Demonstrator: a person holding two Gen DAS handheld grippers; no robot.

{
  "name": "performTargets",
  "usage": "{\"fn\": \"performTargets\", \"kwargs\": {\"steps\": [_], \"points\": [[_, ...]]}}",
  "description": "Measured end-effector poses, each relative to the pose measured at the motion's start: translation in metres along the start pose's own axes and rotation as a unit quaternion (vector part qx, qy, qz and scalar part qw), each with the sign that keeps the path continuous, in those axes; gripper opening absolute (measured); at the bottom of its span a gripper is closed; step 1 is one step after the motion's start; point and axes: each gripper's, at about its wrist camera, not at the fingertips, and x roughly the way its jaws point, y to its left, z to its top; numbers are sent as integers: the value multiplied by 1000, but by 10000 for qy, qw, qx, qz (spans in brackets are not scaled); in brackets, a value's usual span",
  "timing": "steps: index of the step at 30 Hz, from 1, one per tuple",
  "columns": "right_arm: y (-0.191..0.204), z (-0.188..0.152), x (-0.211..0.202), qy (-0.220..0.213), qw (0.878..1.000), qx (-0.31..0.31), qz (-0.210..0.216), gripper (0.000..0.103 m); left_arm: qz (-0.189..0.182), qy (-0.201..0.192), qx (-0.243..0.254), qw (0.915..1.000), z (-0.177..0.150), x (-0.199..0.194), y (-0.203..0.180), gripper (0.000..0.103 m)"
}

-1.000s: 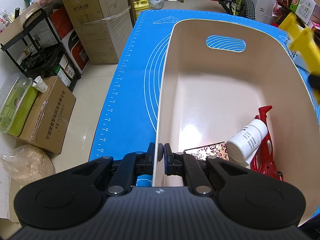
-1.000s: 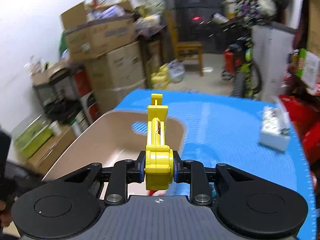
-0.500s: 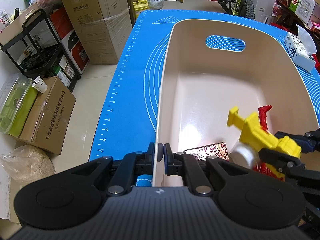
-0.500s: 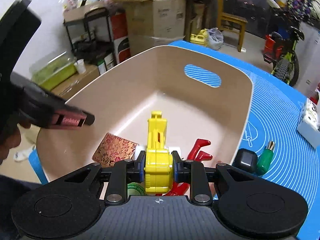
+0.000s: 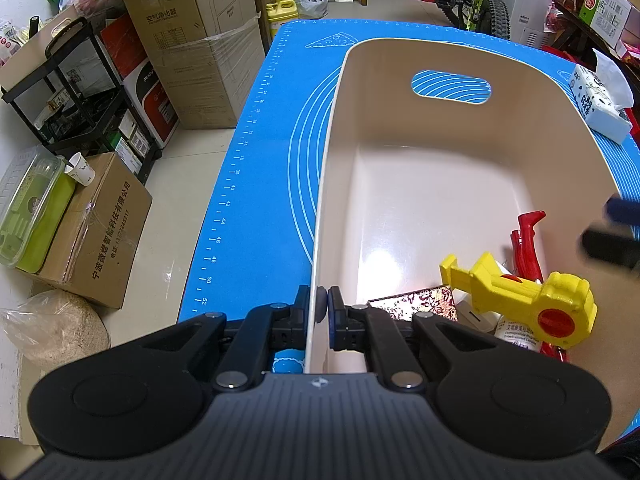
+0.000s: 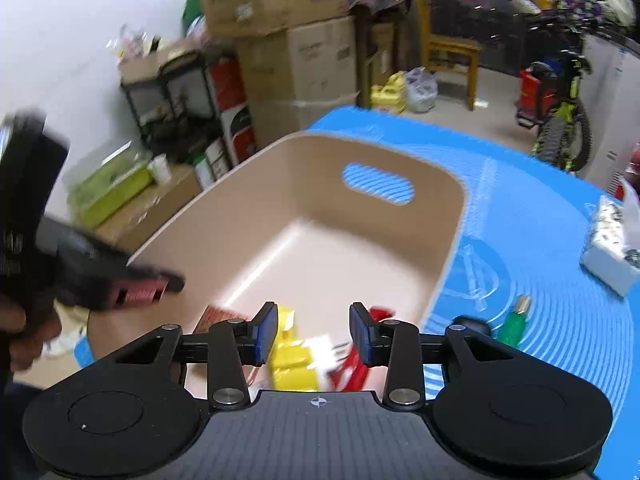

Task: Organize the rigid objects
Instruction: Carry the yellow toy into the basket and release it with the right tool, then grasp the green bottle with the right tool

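Left tongs (image 5: 322, 314): clamped on the near wall of the beige bin (image 5: 448, 184), one pad outside and one inside, steadying it on the table.
Right tongs (image 6: 313, 330): jaws opening, nothing between the pads; the yellow toy (image 6: 290, 360) lies below them in the bin's near corner.
Yellow toy, left view (image 5: 520, 296): it rests tilted on top of the white bottle (image 5: 516, 330) and the patterned card (image 5: 416, 304), against the red clip (image 5: 528, 240). Risk: perched like that it may slide or roll off the bottle if the bin is jolted.
Bin grip: if the left tongs tug or twist while clamped, the thin wall could flex and shift the pile.
Right pads (image 6: 267, 330): close over the heap; pulling away low could, I think, snag the red clip or toy, though the blur makes the clearance hard to judge.
Waiting items: a green piece (image 6: 514, 322) and a dark object (image 6: 468, 324) lie on the blue mat (image 6: 540, 280) just outside the bin's right wall; a hasty reach may knock them toward the edge.
Tissue pack (image 6: 612, 248): farther off on the mat, soft and likely not part of this sort.
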Motion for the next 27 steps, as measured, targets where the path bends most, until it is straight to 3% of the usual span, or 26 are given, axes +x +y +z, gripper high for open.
{"fn": "performTargets", "kwargs": {"steps": [5,11,19,27], "points": [[-41,11,-14,-322,9981,375,-379,54,1,2,4,10000,0,0,0,10],[-105,12,-16,-435,9871,1216,-951,54,0,1,-2,10000,0,0,0,10],[-142,-7,31,78,9776,1443,-1528,54,9,-1,12,10000,0,0,0,10],[-162,-23,72,494,9720,1454,-1779,54,19,-1,22,10000,0,0,0,10]]}}
